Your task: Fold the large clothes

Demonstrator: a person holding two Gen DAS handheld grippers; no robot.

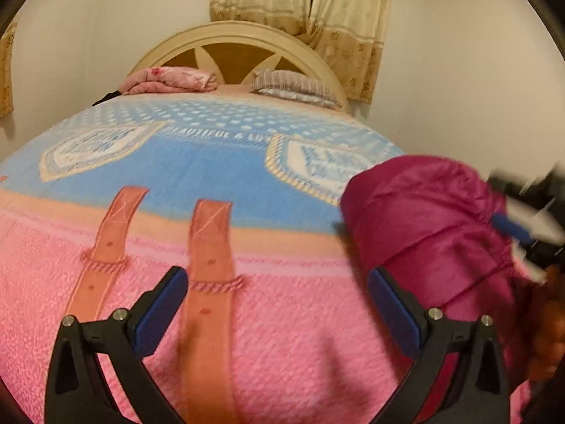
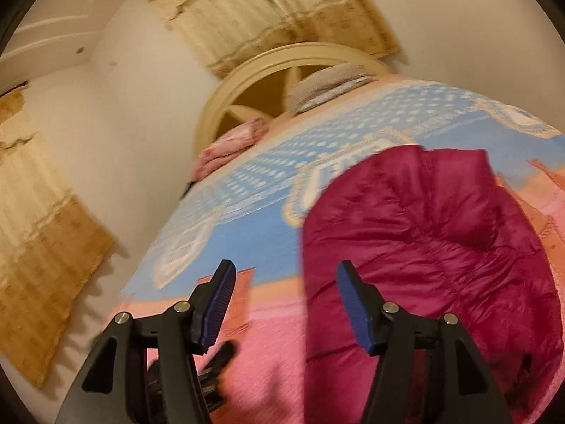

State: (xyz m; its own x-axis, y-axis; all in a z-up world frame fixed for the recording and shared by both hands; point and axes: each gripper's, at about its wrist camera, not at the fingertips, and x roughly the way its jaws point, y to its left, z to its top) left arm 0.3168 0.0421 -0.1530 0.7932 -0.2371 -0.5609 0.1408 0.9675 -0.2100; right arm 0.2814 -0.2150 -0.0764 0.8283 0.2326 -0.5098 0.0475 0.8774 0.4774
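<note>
A bed covered by a pink and blue blanket [image 1: 219,162] fills the view. The left gripper [image 1: 277,293] hangs over the blanket's pink near edge – jaws spread wide, holding nothing. To its right, a magenta quilted jacket [image 2: 423,233] lies bundled near the bed's right edge. The right gripper [image 2: 286,282] hovers at the jacket's left edge – jaws apart, empty.

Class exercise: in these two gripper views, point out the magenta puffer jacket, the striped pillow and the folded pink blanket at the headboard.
Magenta puffer jacket [image 2: 423,233]: right wrist view, on its quilted middle.
Striped pillow [image 1: 293,83]: left wrist view, on its top face.
Folded pink blanket [image 1: 169,79]: left wrist view, on its upper fold.
</note>
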